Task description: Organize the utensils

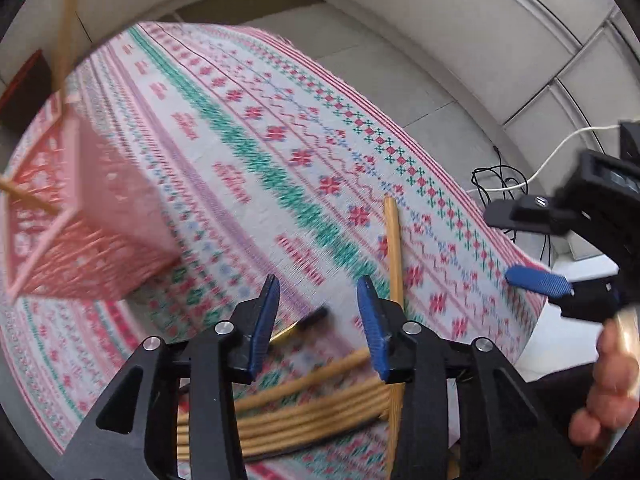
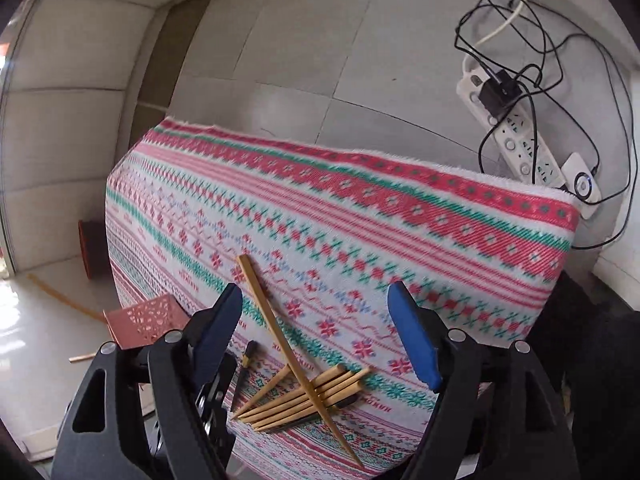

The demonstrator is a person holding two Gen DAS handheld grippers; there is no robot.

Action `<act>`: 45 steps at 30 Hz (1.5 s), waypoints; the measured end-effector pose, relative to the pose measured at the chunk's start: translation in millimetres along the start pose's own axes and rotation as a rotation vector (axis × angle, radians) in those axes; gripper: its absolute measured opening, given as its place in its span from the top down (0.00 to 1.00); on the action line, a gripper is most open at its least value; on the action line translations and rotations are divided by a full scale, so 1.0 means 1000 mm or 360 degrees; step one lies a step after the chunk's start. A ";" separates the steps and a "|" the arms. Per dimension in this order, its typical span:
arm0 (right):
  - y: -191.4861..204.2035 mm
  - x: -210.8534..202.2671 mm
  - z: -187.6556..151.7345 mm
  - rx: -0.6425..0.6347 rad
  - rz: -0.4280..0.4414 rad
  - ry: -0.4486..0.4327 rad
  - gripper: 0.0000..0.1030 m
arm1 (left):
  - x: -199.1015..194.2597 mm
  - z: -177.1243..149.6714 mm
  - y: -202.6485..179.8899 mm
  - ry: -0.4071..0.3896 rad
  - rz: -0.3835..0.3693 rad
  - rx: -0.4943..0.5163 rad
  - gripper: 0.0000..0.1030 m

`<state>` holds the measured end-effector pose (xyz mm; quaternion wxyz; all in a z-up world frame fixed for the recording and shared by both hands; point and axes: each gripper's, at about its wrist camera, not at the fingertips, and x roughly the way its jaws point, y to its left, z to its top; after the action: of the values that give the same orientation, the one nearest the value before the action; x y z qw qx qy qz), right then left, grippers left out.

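We see both hand-held grippers over the counter (image 2: 400, 216), which is covered by a red, green and white patterned cloth (image 1: 248, 152)

Left hand-held gripper (image 1: 318, 320): jaws apart at a medium gap, nothing between the blue pads (image 1: 266, 320). Right hand-held gripper (image 2: 320, 336): jaws wide, nothing held. In the left wrist view it also shows at the right edge of the counter (image 1: 532, 252), with a hand (image 1: 612, 384) below it.

Wooden chopsticks (image 2: 296, 398) lie in a loose bundle near the counter's near edge, roughly parallel. One longer chopstick (image 2: 280, 328) lies across the bundle, angled toward the middle of the counter; it touches the bundle where they cross. A small dark utensil (image 2: 247, 354) with a gold part sits just beside the bundle, toward the left edge; we can't tell what it is, blurred.

Pink perforated basket (image 1: 80, 216) is at the counter's left side, well apart from the bundle, with two wooden sticks (image 1: 68, 20) poking out of it. We can't tell whether it rests on the cloth or hangs off the edge.

Off the counter: power strip (image 2: 516, 136) with cables (image 2: 560, 40) on the floor, and a stick on the floor (image 2: 60, 298) past the left edge
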<state>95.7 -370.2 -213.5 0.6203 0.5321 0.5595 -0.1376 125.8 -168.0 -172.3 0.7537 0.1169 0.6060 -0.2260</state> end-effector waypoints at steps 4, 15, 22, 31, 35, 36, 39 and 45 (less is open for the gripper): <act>-0.002 -0.002 0.017 0.0052 0.0048 0.0006 0.24 | 0.025 0.015 -0.020 0.0060 0.0001 0.0018 0.57; -0.003 -0.006 0.025 0.0077 0.0093 0.0071 0.23 | 0.033 0.029 -0.047 0.0096 -0.0095 0.0061 0.52; -0.011 -0.010 0.026 0.0130 0.0107 0.0073 0.23 | 0.032 0.030 -0.023 0.0163 -0.0249 -0.0033 0.38; -0.022 -0.024 0.030 0.0208 0.0127 -0.0001 0.23 | 0.041 0.013 -0.082 0.0097 0.0037 0.0314 0.79; -0.023 -0.024 0.031 0.0214 0.0103 -0.0012 0.23 | 0.039 0.009 -0.081 0.0044 0.0038 0.0289 0.94; -0.022 -0.022 0.031 0.0204 0.0094 0.0000 0.23 | 0.035 0.005 -0.072 0.0016 0.0045 0.0268 0.94; -0.012 -0.013 0.025 0.0104 0.0072 0.0074 0.23 | 0.004 -0.012 -0.038 -0.0050 0.0045 0.0190 0.94; 0.022 0.012 -0.021 -0.0314 0.0007 0.0326 0.23 | -0.101 -0.066 0.025 -0.0334 -0.0014 0.0058 0.94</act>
<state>104.9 -339.1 -208.9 0.6096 0.4811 0.6295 -0.0256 64.1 -96.6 -93.4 0.8098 0.1035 0.5200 -0.2513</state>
